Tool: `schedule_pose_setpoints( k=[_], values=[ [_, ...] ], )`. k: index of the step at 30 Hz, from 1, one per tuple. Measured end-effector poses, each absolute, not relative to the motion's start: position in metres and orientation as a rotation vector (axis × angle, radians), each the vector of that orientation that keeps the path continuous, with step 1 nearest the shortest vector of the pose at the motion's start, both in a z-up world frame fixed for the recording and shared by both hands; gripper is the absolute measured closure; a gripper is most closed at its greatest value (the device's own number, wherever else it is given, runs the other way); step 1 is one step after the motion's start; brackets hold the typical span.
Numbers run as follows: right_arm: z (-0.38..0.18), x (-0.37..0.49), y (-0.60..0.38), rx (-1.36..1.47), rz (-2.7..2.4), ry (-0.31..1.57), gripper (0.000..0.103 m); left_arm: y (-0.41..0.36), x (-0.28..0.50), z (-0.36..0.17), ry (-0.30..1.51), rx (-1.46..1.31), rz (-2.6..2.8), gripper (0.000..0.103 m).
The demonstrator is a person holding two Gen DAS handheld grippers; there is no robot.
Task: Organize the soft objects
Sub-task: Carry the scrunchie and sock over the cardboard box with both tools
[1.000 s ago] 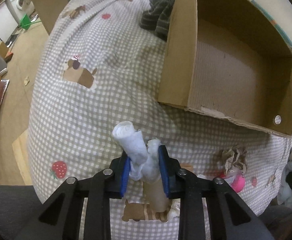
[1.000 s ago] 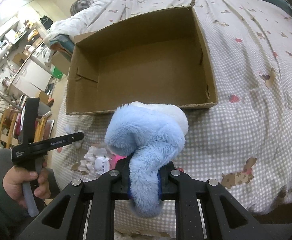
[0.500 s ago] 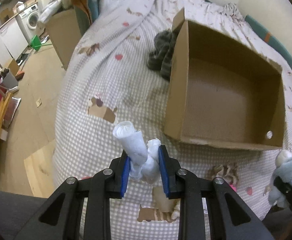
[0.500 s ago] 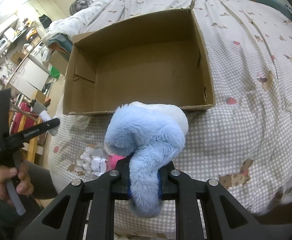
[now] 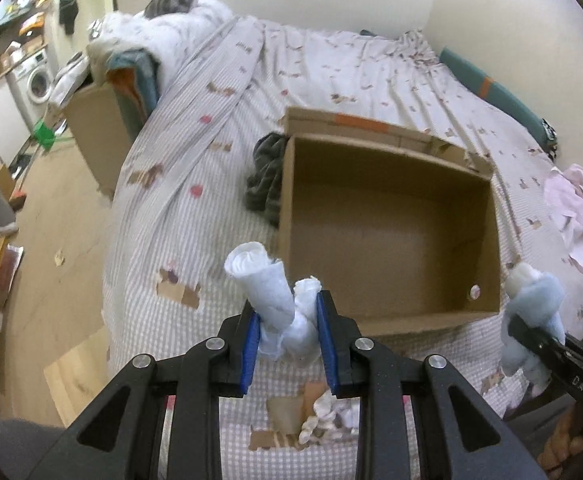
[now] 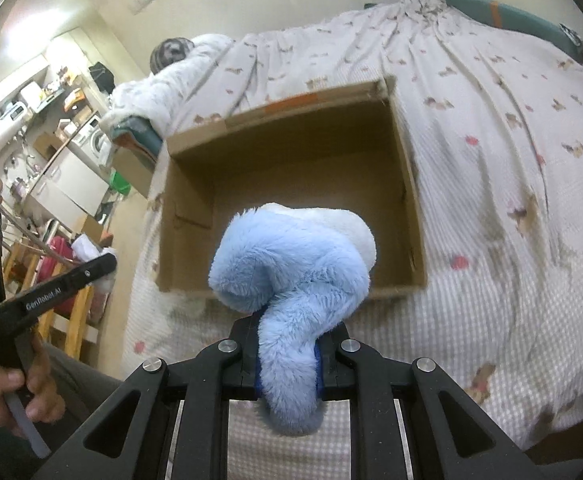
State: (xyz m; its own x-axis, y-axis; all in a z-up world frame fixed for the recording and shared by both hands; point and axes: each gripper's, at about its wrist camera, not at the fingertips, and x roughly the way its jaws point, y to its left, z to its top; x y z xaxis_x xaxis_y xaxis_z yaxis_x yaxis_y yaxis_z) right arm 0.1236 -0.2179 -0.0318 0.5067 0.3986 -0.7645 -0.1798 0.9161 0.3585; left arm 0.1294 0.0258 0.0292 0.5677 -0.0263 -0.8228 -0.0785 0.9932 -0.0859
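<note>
My left gripper is shut on a rolled white cloth, held above the checked bedcover just left of the box's near left corner. An open brown cardboard box lies on the bed with nothing inside. My right gripper is shut on a fluffy blue and white plush toy, raised in front of the box's near wall. The plush also shows at the right edge of the left wrist view. The left gripper's body and a hand appear at the left of the right wrist view.
A dark grey knitted cloth lies against the box's left wall. Crumpled paper or cloth sits on the bed below my left gripper. Pink fabric lies at the right. A second cardboard box stands beside the bed, with wooden floor to the left.
Both grippers have risen with their loads. The left one climbed more and tilted up, so the whole box and far bed now show. The box looks smaller in both views.
</note>
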Motion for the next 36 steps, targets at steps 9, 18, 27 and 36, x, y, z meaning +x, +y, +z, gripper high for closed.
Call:
schedule_pose_setpoints(
  k=[9,18,27,36],
  values=[
    [-0.02,0.171,-0.203,0.233,0.383,0.964,0.084,0.003,0.176,0.033,0.938,-0.067,-0.028,0.079],
    [-0.058,0.213,-0.202,0.233,0.364,0.999,0.084,-0.026,0.211,-0.008,0.961,0.005,-0.077,0.078],
    [-0.1,0.218,-0.189,0.157,0.319,1.114,0.084,-0.027,0.222,-0.047,1.002,-0.01,-0.061,0.078],
    [-0.116,0.228,-0.184,0.144,0.296,1.166,0.084,-0.03,0.224,-0.066,1.041,0.008,-0.073,0.078]
  ],
)
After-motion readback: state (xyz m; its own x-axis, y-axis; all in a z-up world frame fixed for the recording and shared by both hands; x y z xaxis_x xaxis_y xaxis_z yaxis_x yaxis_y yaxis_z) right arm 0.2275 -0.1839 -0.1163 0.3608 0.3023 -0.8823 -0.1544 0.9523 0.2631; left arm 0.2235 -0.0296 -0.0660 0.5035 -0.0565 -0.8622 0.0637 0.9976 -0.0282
